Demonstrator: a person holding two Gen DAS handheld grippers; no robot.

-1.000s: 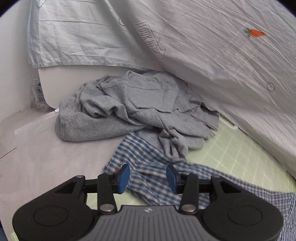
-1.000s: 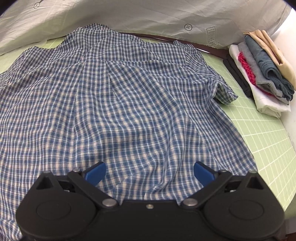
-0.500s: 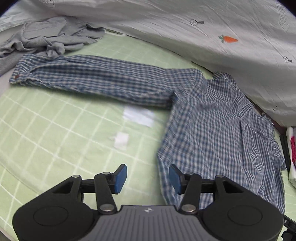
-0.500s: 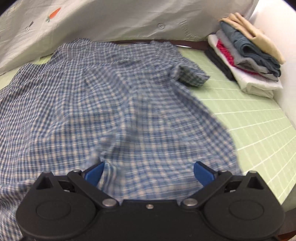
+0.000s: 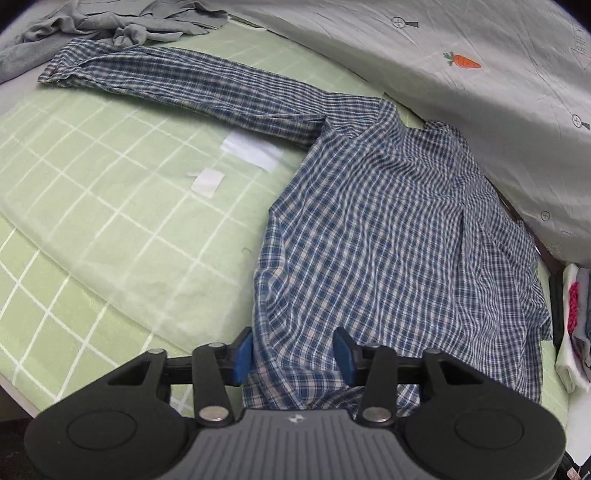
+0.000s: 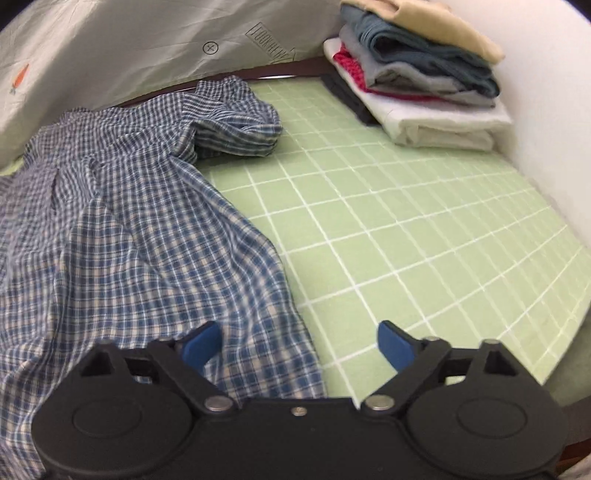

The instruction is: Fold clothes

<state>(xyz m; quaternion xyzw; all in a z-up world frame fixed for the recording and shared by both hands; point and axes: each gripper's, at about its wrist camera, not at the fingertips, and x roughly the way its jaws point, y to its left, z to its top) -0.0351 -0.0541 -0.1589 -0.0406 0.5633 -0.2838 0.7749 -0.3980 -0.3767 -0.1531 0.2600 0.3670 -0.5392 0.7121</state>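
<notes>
1. Because the hem is where a fold starts, the left gripper (image 5: 293,356) sits at the near-left hem corner of the plaid shirt (image 5: 388,229), jaws closing with cloth between them, not yet visibly clamped.
2. The right gripper (image 6: 299,343) straddles the shirt's near-right hem edge, jaws closing but wide; only its left pad overlaps fabric, so it grips nothing.
3. The shirt lies back-up on the green grid mat (image 6: 406,229), likely spread flat for folding.
4. Its long sleeve (image 5: 184,81) stretches out to the left, unfolded.
5. Farther off, a grey garment (image 5: 122,22) waits crumpled, and a stack of folded clothes (image 6: 417,74) sits aside, presumably finished.
</notes>
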